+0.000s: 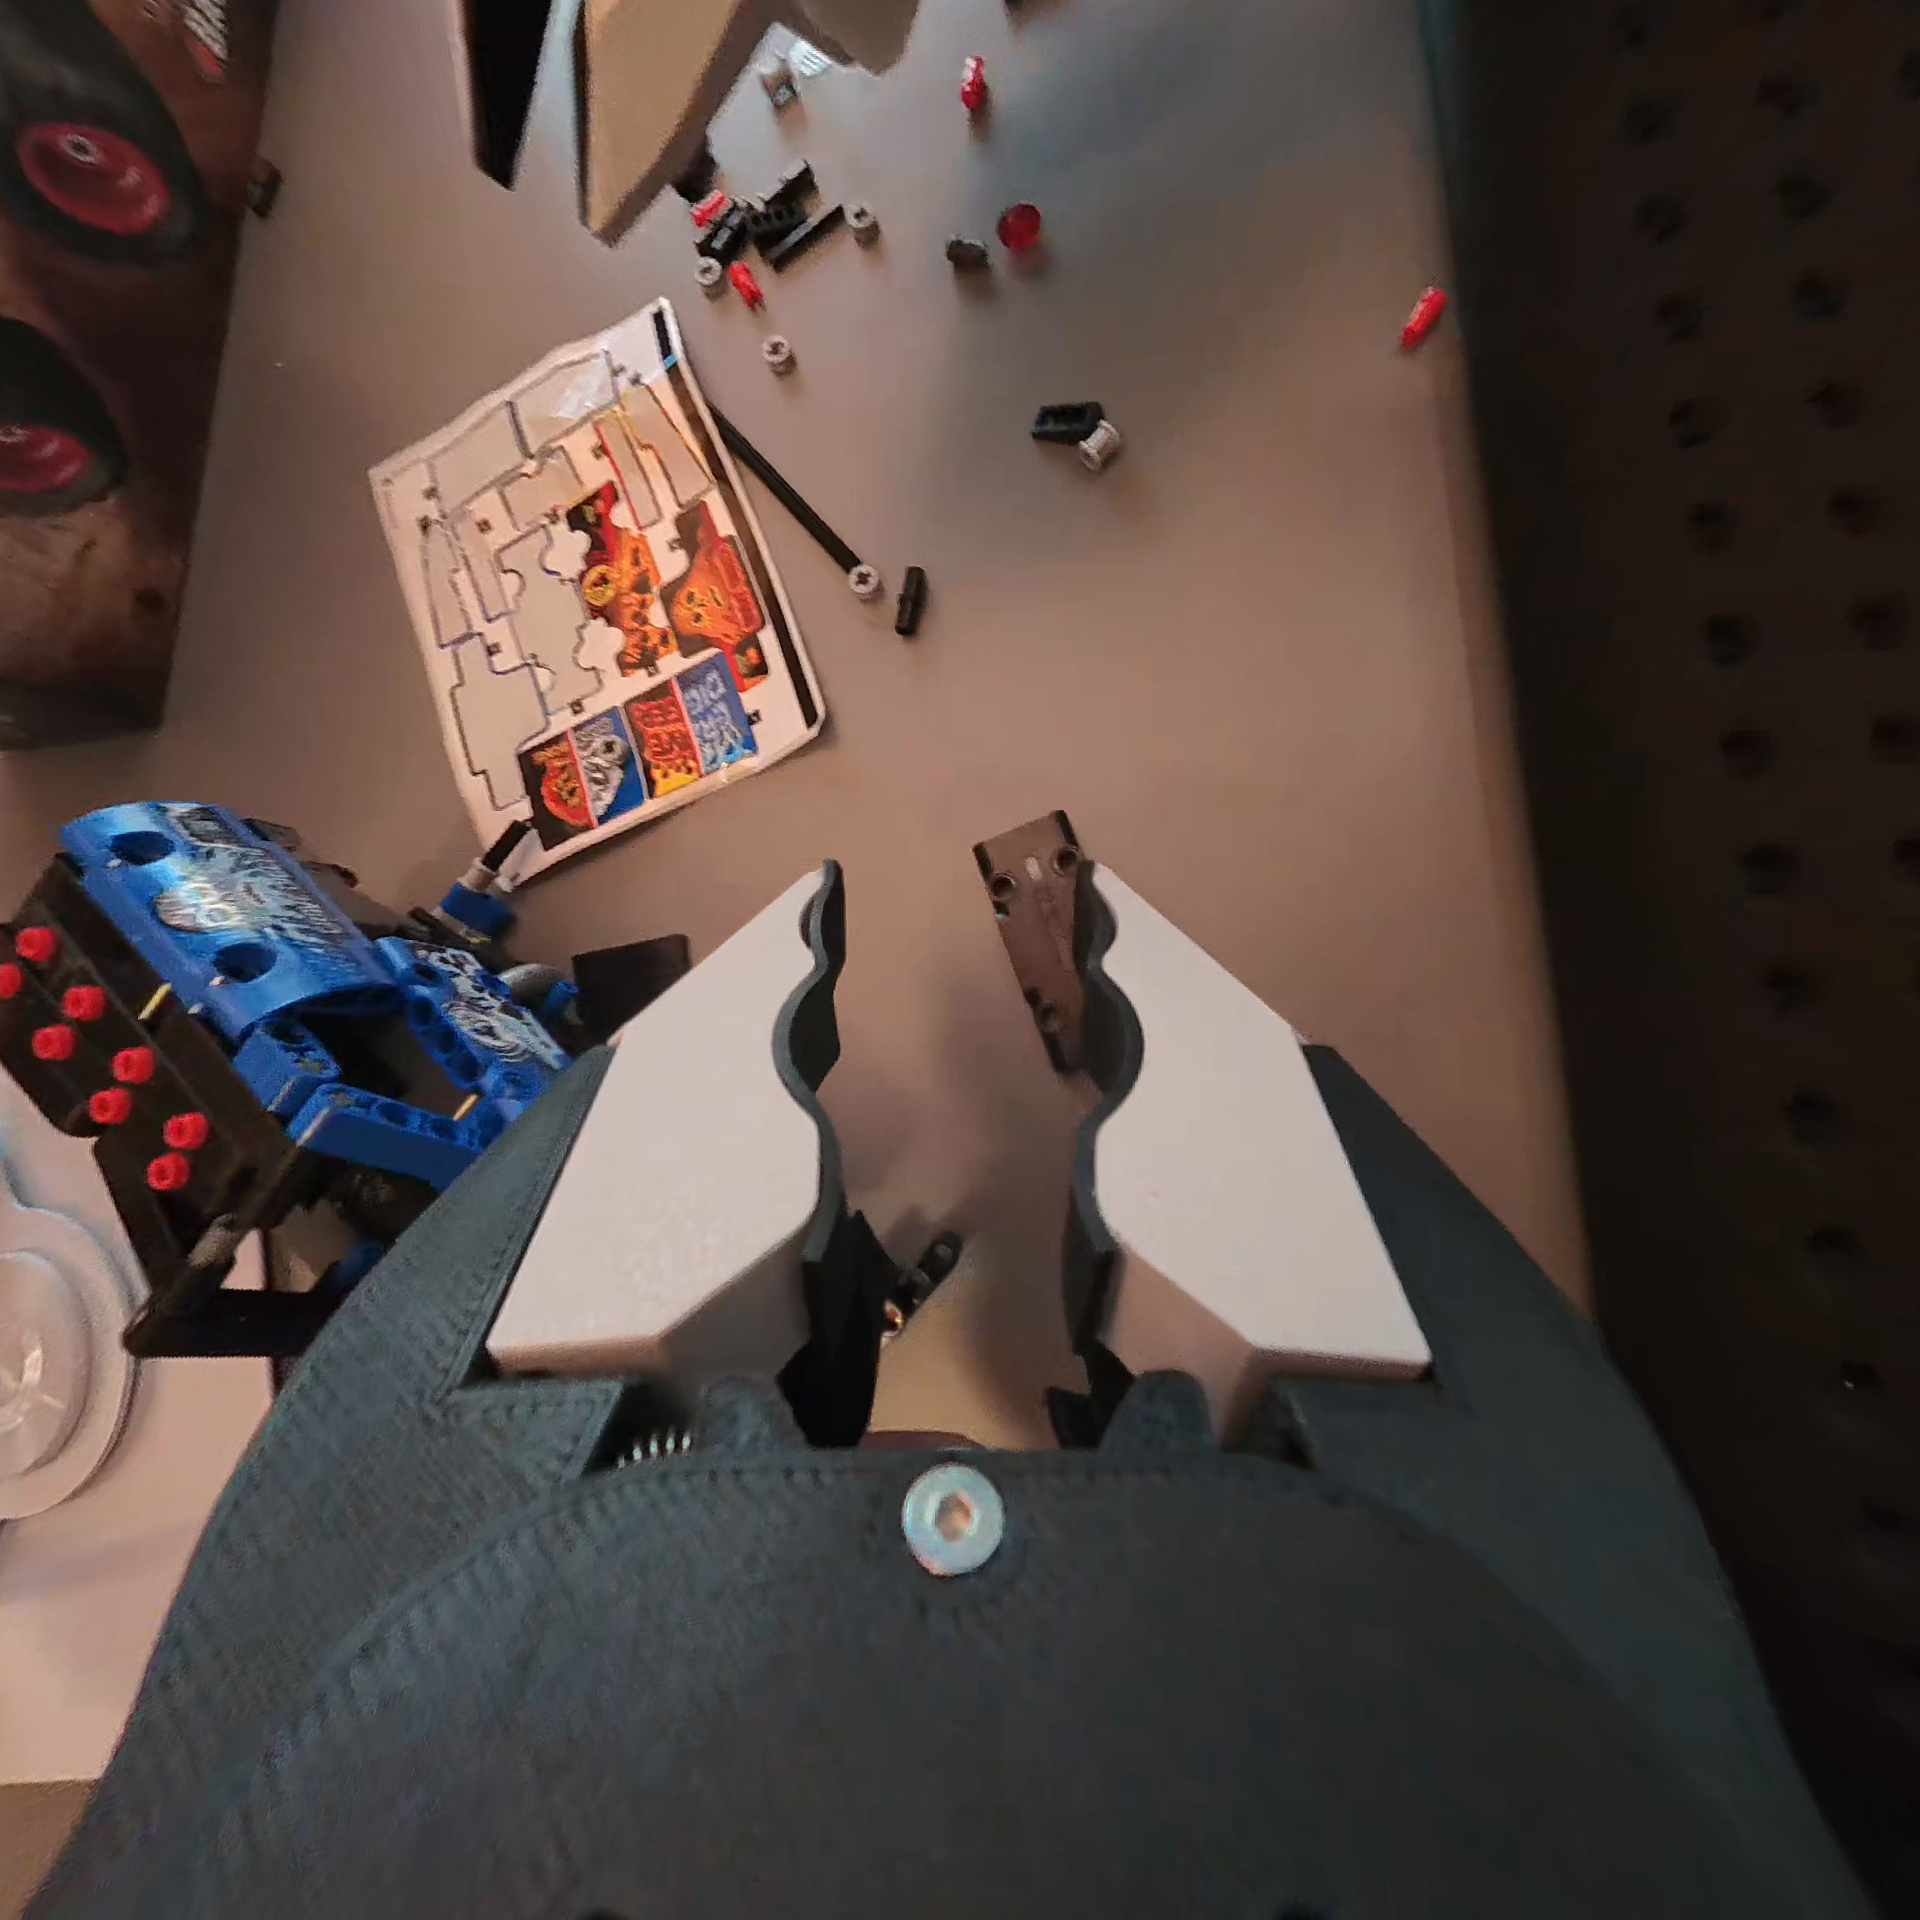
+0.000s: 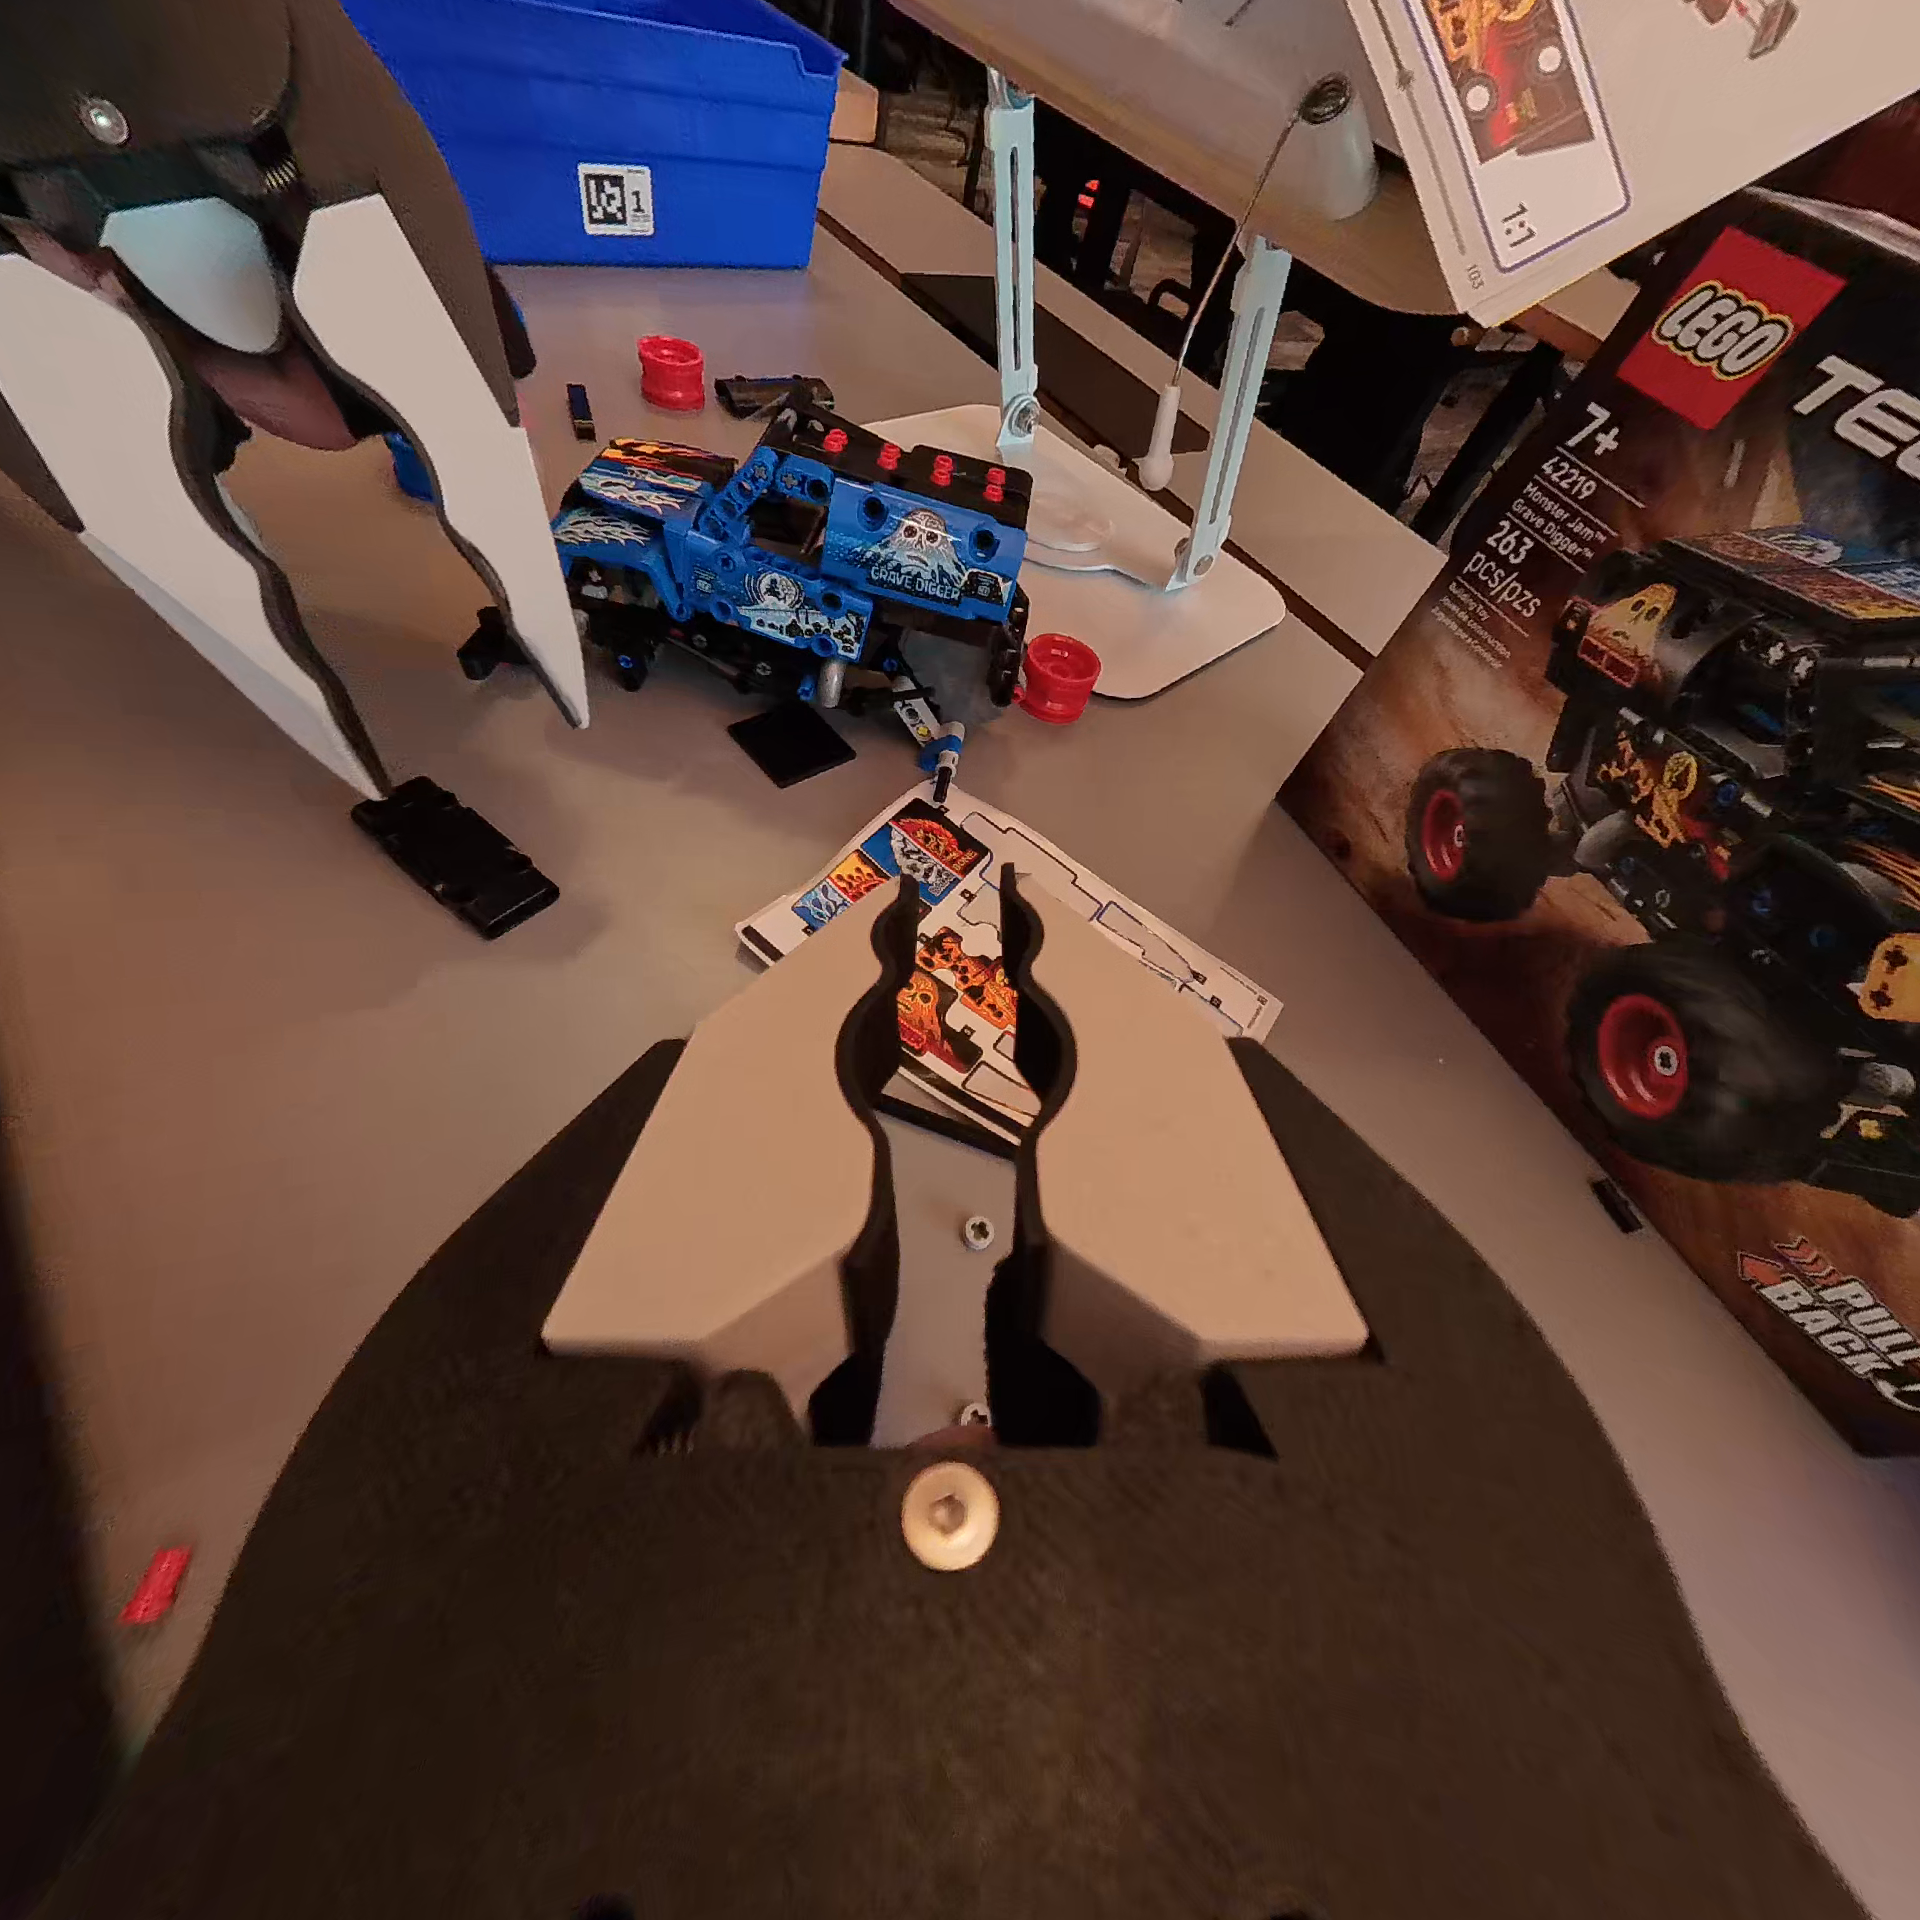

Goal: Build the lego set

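Note:
A part-built blue and black truck (image 2: 790, 561) with red pins on its roof stands on the grey table; it also shows at the left of the left wrist view (image 1: 260, 1008). My left gripper (image 1: 961, 883) is open and empty. A flat black panel (image 1: 1029, 935) lies on the table just inside its right fingertip, also visible in the right wrist view (image 2: 452, 852) under the left gripper (image 2: 473, 743). My right gripper (image 2: 958, 881) hovers over the sticker sheet (image 2: 1039, 935), jaws a narrow gap apart with nothing between them.
The set's box (image 2: 1662, 779) stands on the right. A white stand (image 2: 1143, 582) and a blue bin (image 2: 623, 125) sit behind the truck. Red wheel hubs (image 2: 1058, 675), a black tile (image 2: 790, 748) and loose small parts (image 1: 779, 218) are scattered about. A dark perforated wall (image 1: 1714, 727) borders the table. One gripper's finger ends stand about 12 cm off the other's. From my left tips it is roughly 8 cm to the black tile (image 2: 790, 748); from my right, 15 cm. The left camera catches it too, in the left wrist view (image 1: 643, 985).

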